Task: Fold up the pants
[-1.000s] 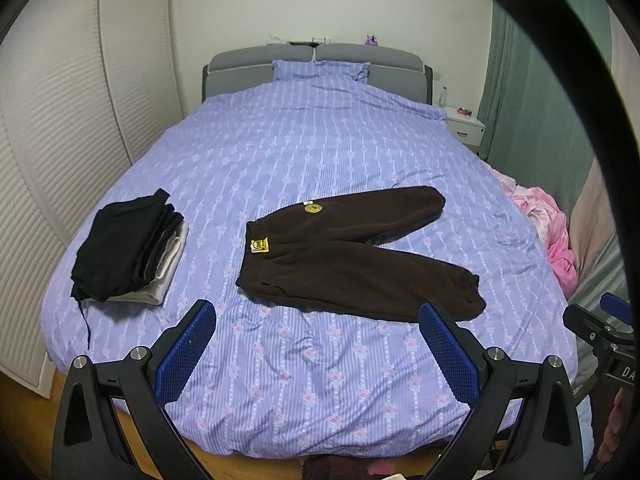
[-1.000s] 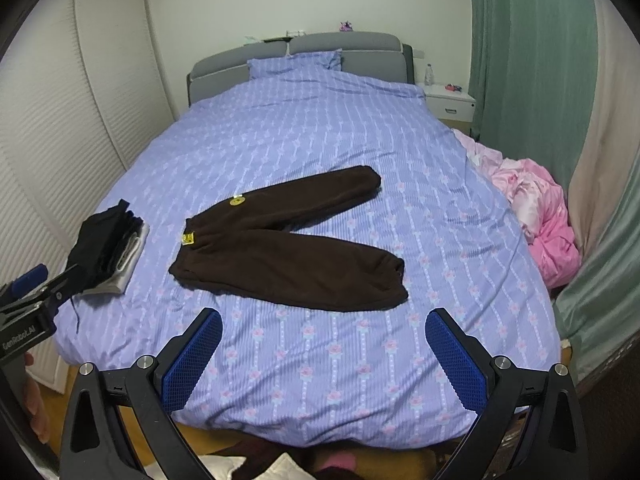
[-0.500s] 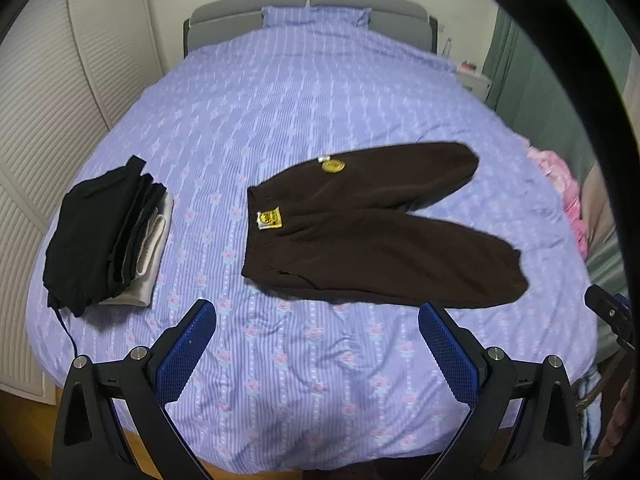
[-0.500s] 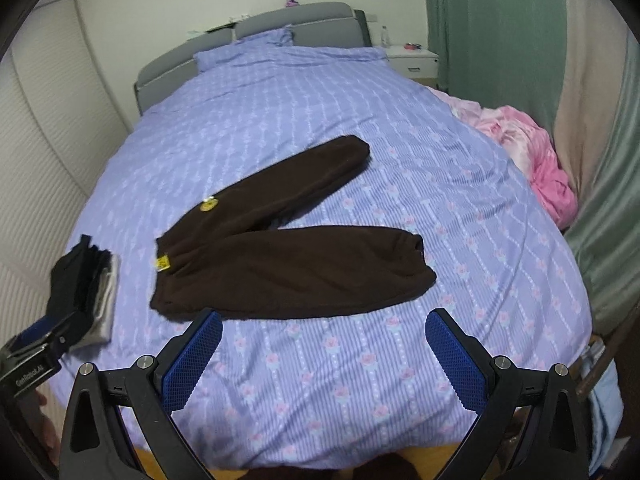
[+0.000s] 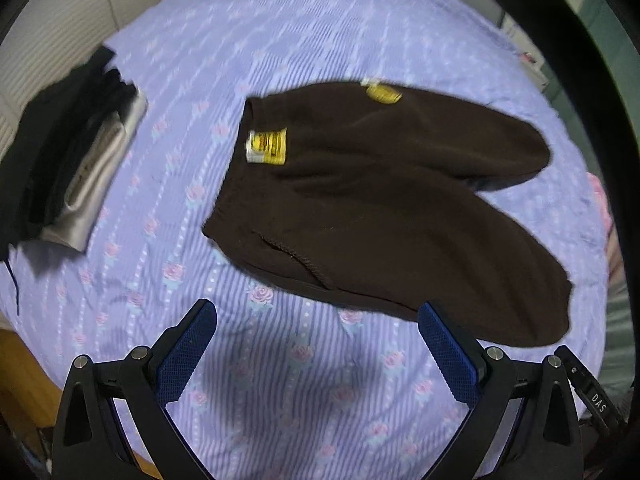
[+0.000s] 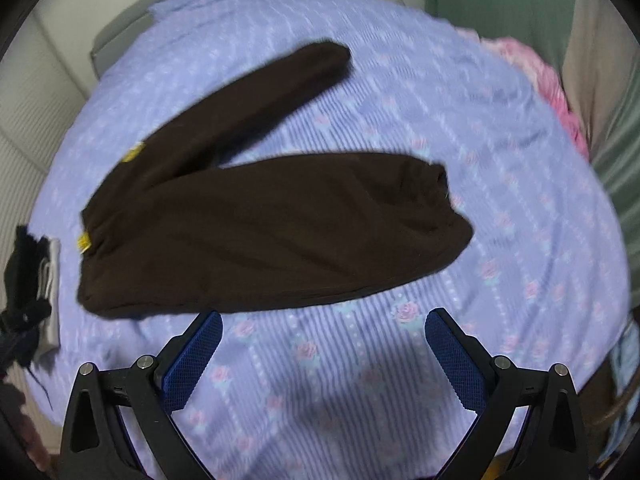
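Dark brown fleece pants point(image 5: 372, 204) lie flat on the purple flowered bedspread point(image 5: 248, 360), waistband to the left with a yellow tag point(image 5: 267, 146), legs spread apart to the right. They also show in the right wrist view point(image 6: 256, 220). My left gripper point(image 5: 318, 340) is open and empty, just short of the waist end's near edge. My right gripper point(image 6: 324, 348) is open and empty, just short of the near leg's edge. Both views are blurred by motion.
A stack of folded black and grey clothes point(image 5: 68, 152) lies on the bedspread at the left, also in the right wrist view point(image 6: 36, 284). Pink bedding point(image 6: 540, 76) is heaped off the bed's right side by a green curtain point(image 6: 500, 0).
Both grippers have moved forward and down toward the pants, which now fill much more of each view. Both stay open. The pants have not moved.
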A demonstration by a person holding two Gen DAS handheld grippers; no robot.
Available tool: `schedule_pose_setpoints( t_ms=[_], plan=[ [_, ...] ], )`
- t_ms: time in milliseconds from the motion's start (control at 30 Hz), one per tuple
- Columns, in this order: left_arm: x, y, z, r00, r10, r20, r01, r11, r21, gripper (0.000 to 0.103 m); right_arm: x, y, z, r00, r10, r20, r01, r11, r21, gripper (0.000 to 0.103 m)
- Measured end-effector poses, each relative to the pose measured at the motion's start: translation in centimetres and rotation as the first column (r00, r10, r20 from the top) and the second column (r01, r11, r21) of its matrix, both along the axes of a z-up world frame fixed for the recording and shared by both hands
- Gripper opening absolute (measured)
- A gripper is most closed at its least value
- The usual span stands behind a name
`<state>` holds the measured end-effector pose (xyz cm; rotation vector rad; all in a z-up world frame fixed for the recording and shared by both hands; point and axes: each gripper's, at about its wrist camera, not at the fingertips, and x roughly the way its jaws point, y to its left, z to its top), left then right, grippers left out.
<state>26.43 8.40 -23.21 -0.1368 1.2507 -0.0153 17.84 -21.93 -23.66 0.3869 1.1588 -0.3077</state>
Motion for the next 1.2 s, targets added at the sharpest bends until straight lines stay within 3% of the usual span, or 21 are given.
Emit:
schedule_pose_setpoints(
  t_ms=[267,467,600,667,767,833,900,1033,1200],
  plan=[
    [3.3,0.5,-6.1,0.978,0.151,-0.141,-0.166,0.981,-0.104,0.099,2.9,-2.5,-6.6,0.993,-0.081,-0.089,0.09,0.991,0.104,0.099],
    [4.5,0.3,-8.8,0.959,0.194,-0.205,-0.219,0.97,-0.109,0.098,4.7,-2.8,-9.3,0.988,-0.091,-0.126,0.108,0.986,0.129,0.098],
    [4.9,0.1,-9.9,0.951,0.191,-0.242,-0.227,0.965,-0.132,0.079,5.8,-2.6,-10.7,0.984,-0.063,-0.166,0.083,0.99,0.115,0.096],
    [4.8,-0.2,-9.8,0.952,0.184,-0.244,-0.218,0.969,-0.116,0.071,6.3,-2.6,-10.8,0.982,-0.054,-0.179,0.075,0.991,0.112,0.091],
    [4.5,-0.6,-8.9,0.956,0.174,-0.235,-0.2,0.976,-0.09,0.052,7.0,-2.7,-10.1,0.98,-0.046,-0.194,0.066,0.993,0.098,0.063],
    [4.2,-1.0,-7.9,0.962,0.151,-0.227,-0.172,0.982,-0.075,0.042,7.6,-2.8,-9.3,0.979,-0.035,-0.203,0.055,0.995,0.089,0.036],
    [4.1,-1.5,-6.5,0.969,0.116,-0.218,-0.131,0.99,-0.056,0.035,7.9,-2.8,-8.4,0.979,-0.017,-0.204,0.038,0.995,0.095,0.025],
    [3.3,-2.1,-4.1,0.976,0.074,-0.204,-0.078,0.997,-0.011,0.032,7.9,-2.4,-5.4,0.983,0.024,-0.18,-0.005,0.995,0.101,0.018],
    [2.4,-1.4,-1.4,0.981,0.048,-0.19,-0.05,0.999,-0.008,0.031,7.6,-0.1,-1.6,0.98,0.092,-0.175,-0.077,0.993,0.087,0.017]
  ],
)
